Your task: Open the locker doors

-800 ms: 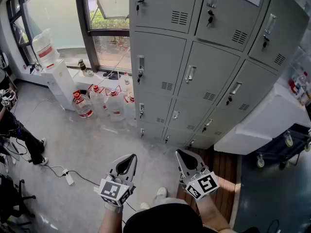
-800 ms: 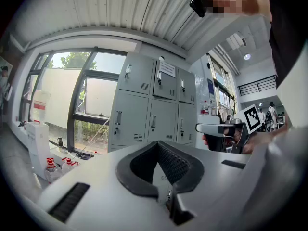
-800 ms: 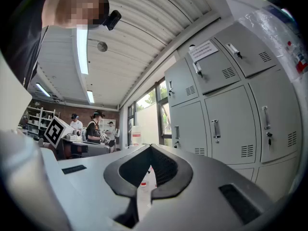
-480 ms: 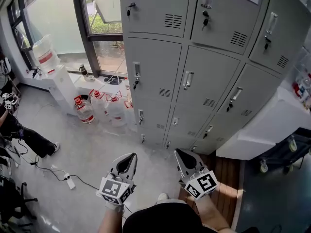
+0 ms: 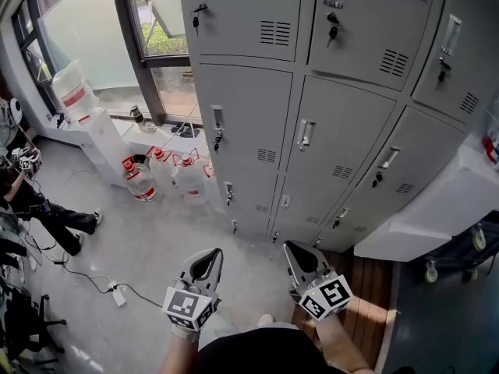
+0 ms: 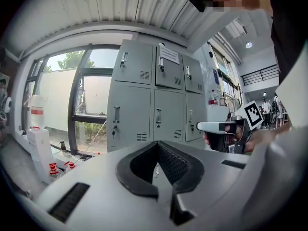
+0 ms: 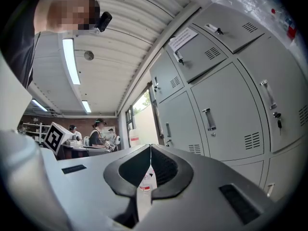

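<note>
Grey floor beneath the window, wood at lower right.
On the grey floor [image 5: 156,240], lockers [image 5: 249,123] stand at centre. Red-capped water jugs [image 5: 140,184] cluster just left of them, a white power strip [image 5: 118,295] lies lower left, and wooden planks [image 5: 366,275] cover the lower right.

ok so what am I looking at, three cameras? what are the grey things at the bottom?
No robot: a person holds a two-jaw gripper in each hand. The wide picture is from a camera on the person's head, looking down at the left gripper and right gripper. The other two come from cameras riding on each gripper, looking along its jaws. Both pairs of jaws are shut, nothing held. Ahead stand grey lockers, doors in view closed. On the floor by the window stand water bottles.
</note>
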### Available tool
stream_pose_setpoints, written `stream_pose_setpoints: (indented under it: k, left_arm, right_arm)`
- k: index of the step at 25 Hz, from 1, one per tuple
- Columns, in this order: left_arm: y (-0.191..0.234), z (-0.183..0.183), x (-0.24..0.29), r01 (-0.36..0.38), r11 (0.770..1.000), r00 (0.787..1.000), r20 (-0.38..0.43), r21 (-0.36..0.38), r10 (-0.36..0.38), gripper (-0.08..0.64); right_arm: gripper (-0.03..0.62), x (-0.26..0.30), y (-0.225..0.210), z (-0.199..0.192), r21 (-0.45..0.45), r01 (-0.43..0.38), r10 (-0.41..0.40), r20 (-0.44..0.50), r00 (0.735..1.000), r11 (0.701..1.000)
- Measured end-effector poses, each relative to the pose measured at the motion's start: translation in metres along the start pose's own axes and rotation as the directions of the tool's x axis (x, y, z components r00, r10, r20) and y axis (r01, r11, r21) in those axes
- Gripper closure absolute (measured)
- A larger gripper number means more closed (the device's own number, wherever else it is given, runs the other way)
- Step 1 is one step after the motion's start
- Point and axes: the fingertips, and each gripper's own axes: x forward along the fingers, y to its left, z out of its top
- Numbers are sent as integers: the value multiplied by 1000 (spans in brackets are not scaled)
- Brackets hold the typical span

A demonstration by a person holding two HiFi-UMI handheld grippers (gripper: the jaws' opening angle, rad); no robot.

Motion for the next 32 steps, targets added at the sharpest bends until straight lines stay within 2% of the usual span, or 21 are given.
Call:
stream_pose_setpoints:
  k: [5,8,14,17,24,32]
  left_arm:
    - [37,-4,20,14,1000,1000,-3,11,-14,542]
    - [68,1,38,47,999,999,9,21,-47,542]
    - [150,14,77,96,995,995,15,15,-96,543]
    - [188,22,97,127,992,991,25,18,-128,541]
    - [258,32,137,202,979,979,33,13,-202,541]
    - [291,40,176,294,955,955,30,32,-295,541]
  right_arm:
    - [563,36,-13,-3,3,39,-39,4,999,999]
    - [565,66,-18,-3,-13,78,-78,3,997,997]
    - [565,144,-26,3,25,162,-162,4,987,987]
    - [565,184,-29,13,-2,197,-197,13,980,980]
    - [564,255,-36,21,-22,320,-320,16,947,947]
    - [565,293,-43,22,-31,443,-443,14,896,896]
